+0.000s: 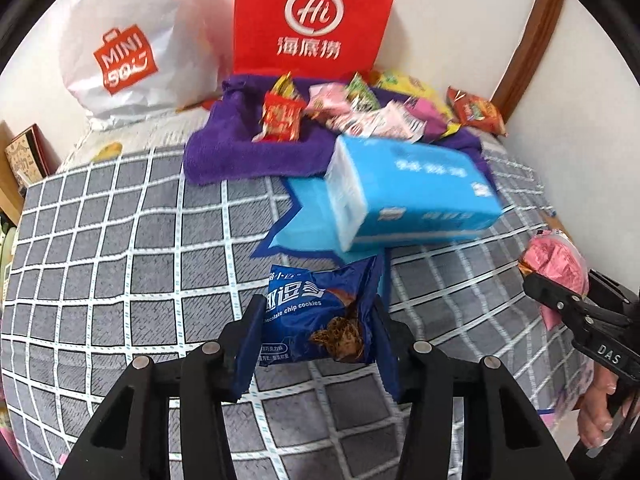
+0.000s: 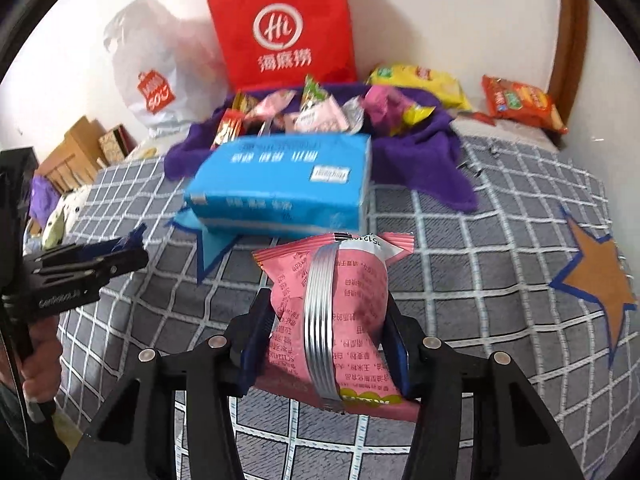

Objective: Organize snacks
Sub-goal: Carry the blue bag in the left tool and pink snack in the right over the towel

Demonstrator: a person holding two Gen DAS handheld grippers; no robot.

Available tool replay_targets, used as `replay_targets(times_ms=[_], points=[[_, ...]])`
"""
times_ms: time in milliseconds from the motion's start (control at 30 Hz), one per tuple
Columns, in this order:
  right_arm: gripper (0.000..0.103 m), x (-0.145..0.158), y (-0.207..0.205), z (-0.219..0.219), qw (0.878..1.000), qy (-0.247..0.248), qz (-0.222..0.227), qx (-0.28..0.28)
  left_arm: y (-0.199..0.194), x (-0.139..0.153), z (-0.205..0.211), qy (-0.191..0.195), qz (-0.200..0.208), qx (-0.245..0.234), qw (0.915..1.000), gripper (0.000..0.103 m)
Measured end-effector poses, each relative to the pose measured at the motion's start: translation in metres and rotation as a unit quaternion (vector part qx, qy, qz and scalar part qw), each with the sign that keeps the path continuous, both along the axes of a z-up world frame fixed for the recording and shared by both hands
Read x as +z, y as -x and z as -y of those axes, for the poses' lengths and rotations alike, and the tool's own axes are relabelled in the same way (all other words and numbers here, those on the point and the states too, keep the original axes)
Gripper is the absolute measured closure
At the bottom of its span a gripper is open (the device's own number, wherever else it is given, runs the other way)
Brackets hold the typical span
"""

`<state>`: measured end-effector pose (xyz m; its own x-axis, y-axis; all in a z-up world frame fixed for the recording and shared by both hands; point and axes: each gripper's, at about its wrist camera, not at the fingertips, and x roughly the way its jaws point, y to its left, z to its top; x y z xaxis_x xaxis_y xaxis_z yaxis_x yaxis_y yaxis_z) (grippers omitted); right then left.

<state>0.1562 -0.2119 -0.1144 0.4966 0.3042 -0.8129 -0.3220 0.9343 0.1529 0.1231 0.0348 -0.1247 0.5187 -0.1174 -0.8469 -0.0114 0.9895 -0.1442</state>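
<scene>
My left gripper (image 1: 316, 320) is shut on a dark blue packet of chocolate chip cookies (image 1: 320, 316), held just above the checked bedspread. My right gripper (image 2: 326, 324) is shut on a pink snack packet (image 2: 340, 320) with a silver seam, its back side facing me. In the left wrist view the right gripper (image 1: 568, 296) shows at the right edge with the pink packet (image 1: 556, 264). The left gripper (image 2: 120, 260) appears at the left of the right wrist view. A pile of small snack packets (image 1: 352, 112) lies on a purple towel (image 1: 240, 152) farther back.
A light blue tissue pack (image 1: 408, 196) lies on a blue star patch between me and the towel. A red paper bag (image 1: 312, 20) and a white plastic bag (image 1: 132, 40) stand against the wall. Yellow chips (image 2: 420, 84) and an orange packet (image 2: 520, 104) lie at the back right. An orange star patch (image 2: 600, 280) marks the spread.
</scene>
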Motion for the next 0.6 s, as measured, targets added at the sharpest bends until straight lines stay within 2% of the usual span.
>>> replay_targets(times_ms=[300,600], points=[[0.052,0.038,0.009,0.002,0.999,0.007,0.043,-0.018,0.007,0.037,0.014,0.033,0.018,-0.013,0.9992,0.056],[0.052,0.056,0.007,-0.002,0.998,0.025,0.047,-0.029,0.009,0.066,0.018,0.045,0.035,-0.025,0.9981,0.056]])
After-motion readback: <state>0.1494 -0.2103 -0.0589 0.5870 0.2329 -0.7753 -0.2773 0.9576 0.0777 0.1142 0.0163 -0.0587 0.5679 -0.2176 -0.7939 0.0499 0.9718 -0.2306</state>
